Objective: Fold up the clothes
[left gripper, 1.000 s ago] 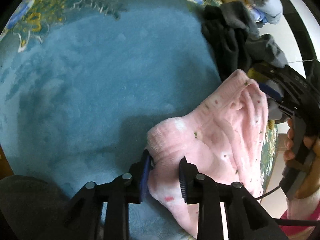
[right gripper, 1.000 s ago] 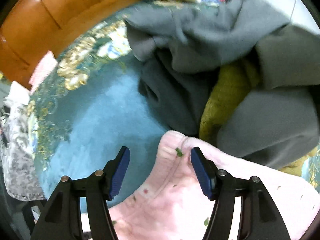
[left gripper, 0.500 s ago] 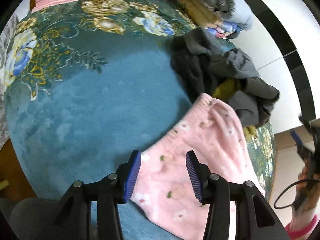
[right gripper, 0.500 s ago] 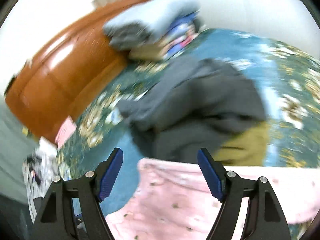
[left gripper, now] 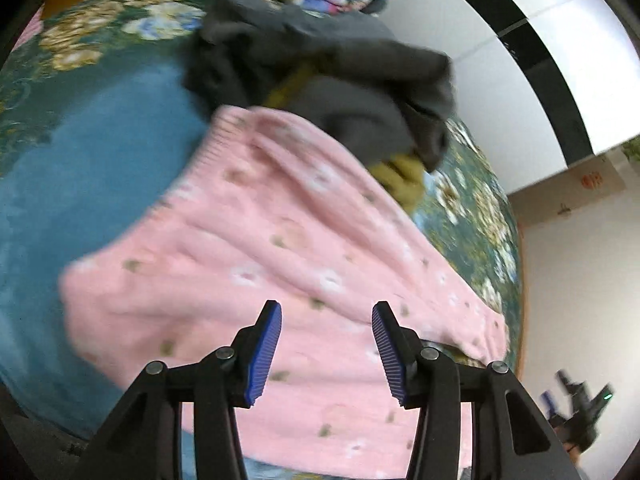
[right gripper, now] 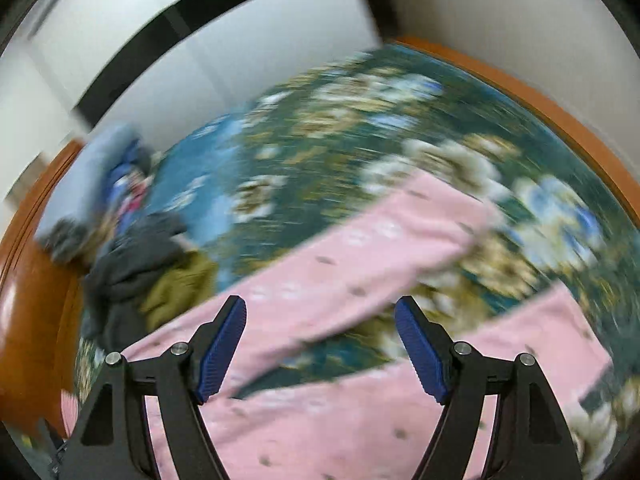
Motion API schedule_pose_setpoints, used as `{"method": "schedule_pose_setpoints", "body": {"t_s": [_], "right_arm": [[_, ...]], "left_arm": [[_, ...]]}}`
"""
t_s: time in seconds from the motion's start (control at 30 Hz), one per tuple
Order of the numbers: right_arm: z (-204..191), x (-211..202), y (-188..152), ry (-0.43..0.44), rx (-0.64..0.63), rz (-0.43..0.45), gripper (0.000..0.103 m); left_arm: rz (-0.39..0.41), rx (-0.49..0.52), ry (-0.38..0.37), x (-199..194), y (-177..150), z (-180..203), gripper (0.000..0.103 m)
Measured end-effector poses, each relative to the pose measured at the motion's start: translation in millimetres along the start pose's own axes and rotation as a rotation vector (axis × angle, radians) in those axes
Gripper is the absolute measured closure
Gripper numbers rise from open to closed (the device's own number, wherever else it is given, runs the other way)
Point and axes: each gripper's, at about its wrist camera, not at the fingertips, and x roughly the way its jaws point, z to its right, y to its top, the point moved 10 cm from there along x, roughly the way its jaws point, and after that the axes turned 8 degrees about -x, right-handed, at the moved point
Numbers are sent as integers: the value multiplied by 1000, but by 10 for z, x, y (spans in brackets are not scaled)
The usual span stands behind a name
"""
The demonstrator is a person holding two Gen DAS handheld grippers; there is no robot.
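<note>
— On the blue floral bed cover [left gripper: 80, 152], at the left side, what do you see first?

— The waistband end of the pink trousers [left gripper: 280, 248]. They lie spread on the cover, and the left gripper [left gripper: 326, 354] hangs above them with its jaws apart and nothing between them.

— And further to the right?

— Behind the trousers is a pile of grey and olive clothes [left gripper: 344, 80], touching the waistband, as far as I can tell. In the right camera the two legs of the trousers go out to the right, with a gap of cover between them. The right gripper [right gripper: 320, 350] is also wide open, over the upper leg.

— How will the cloth handle?

— I judge it soft, light and a little fluffy, so it will sag and wrinkle when lifted. It should not slip from the ribbed pads [left gripper: 264, 354].

— Where to take hold?

— I think at the ribbed waistband with the left one, and at a leg cuff with the right.
</note>
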Motion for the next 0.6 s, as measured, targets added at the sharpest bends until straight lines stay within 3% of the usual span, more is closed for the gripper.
{"method": "schedule_pose_setpoints", "body": {"t_s": [0.1,0.3,0.37,0.6], "right_arm": [[596,68,-197,-32,99,-30,25],[1325,466,-319,-47,235,-63,25],[1414,659,-283,-24,273,-76,25],[1684,1286,37,44,413,-73,25]], "left_arm": [[-12,49,-8,174,-163,222,52],[-23,186,74,385,-265,276,52],[-15,170,73,409,-198,218,52],[-4,-36,88,476,-12,-192,52]]}}
